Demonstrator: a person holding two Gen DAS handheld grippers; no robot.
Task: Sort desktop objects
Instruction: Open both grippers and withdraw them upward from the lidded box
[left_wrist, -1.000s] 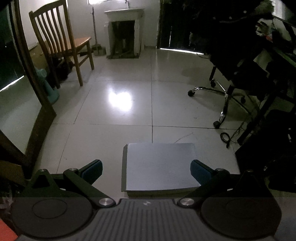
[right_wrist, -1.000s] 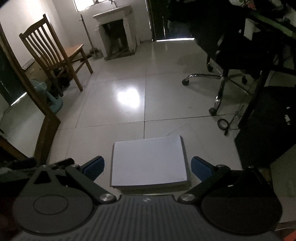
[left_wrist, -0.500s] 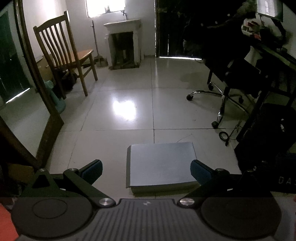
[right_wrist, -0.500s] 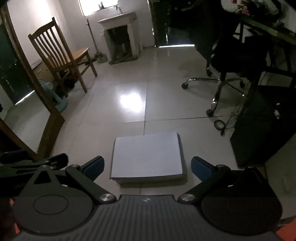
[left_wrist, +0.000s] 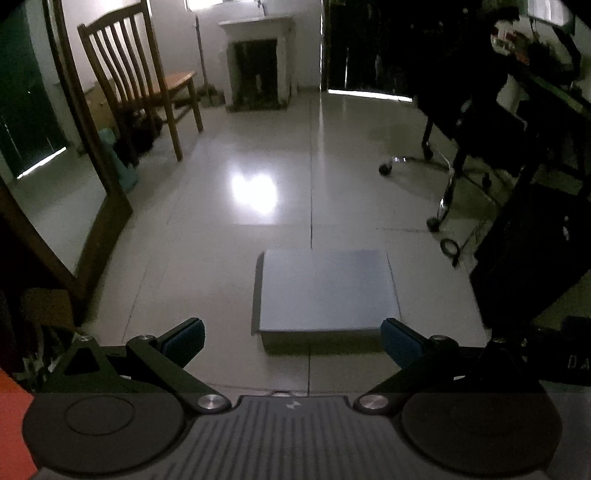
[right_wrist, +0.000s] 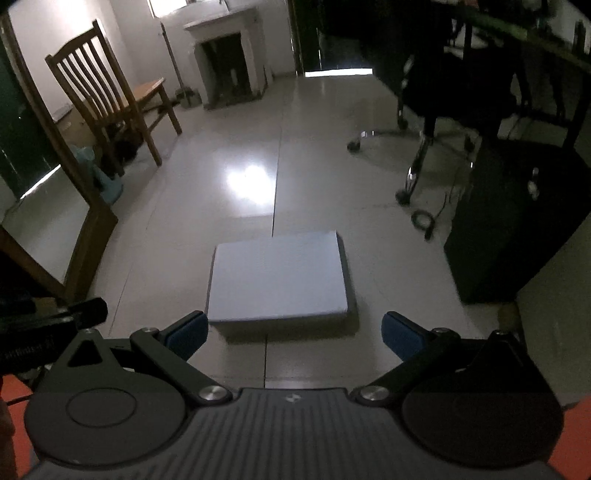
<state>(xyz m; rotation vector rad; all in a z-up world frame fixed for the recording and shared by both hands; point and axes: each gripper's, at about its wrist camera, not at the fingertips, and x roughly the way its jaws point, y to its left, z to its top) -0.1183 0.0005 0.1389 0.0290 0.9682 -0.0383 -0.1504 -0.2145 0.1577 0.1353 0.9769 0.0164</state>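
A flat white rectangular block (left_wrist: 325, 290) lies on the tiled floor; it also shows in the right wrist view (right_wrist: 279, 277). My left gripper (left_wrist: 291, 341) is open and empty, held above the floor just short of the block's near edge. My right gripper (right_wrist: 291, 334) is open and empty too, its blue pads (right_wrist: 186, 332) spread wide on either side of the block's near edge. The desk (right_wrist: 517, 33) is at the far right, dark, and the objects on it are hard to make out.
A wooden chair (left_wrist: 144, 85) stands at the back left beside a leaning framed mirror (left_wrist: 55, 184). A white fireplace surround (left_wrist: 258, 62) is at the back. A black office chair (left_wrist: 454, 122) and dark cabinet (right_wrist: 517, 221) stand right, with cables (left_wrist: 448, 245) on the floor.
Both wrist views have risen and tilted up: the white block looks smaller and farther, and more of the room shows. Both grippers stay open.
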